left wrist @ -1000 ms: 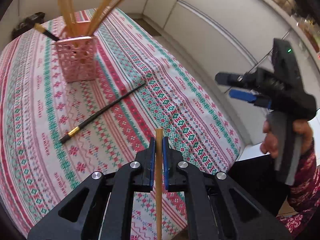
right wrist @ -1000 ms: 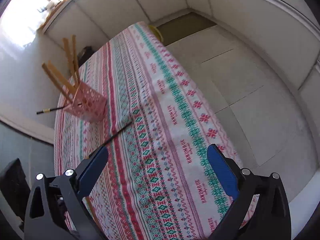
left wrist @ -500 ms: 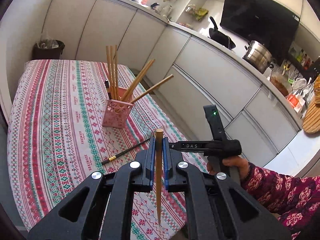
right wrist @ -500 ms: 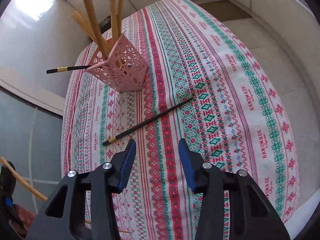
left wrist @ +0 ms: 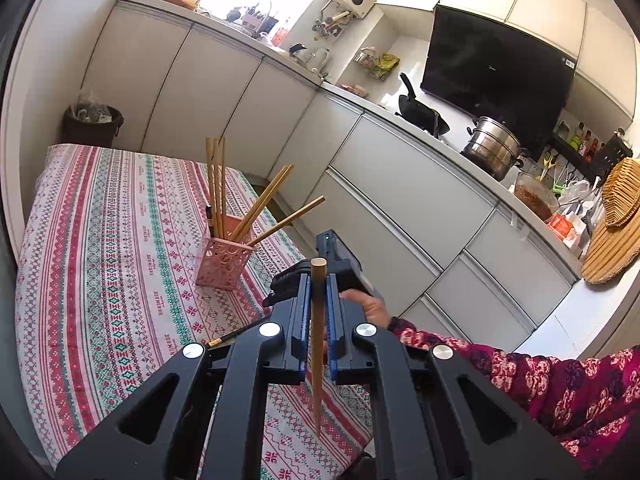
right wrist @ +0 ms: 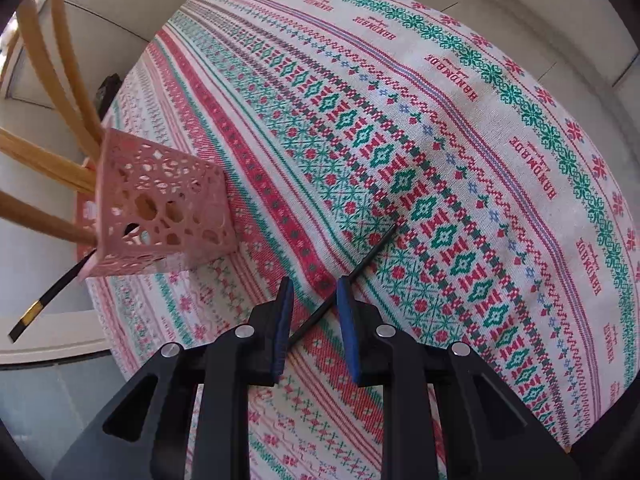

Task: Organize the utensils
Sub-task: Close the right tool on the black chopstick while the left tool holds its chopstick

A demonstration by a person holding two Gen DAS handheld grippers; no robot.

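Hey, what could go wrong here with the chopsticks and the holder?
1. The right tool straddles the thin black chopstick lying flat on the tablecloth; closing may pinch cloth or miss.
2. The pink holder is crowded with splayed chopsticks; inserting the wooden chopstick gripped by the left tool might tip it.

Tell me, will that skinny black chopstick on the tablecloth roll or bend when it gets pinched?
The black chopstick looks straight and hard, so probably stiff. It's thin and tapered, so it might slip or swing between the right gripper pads. The woven tablecloth likely stops much rolling.
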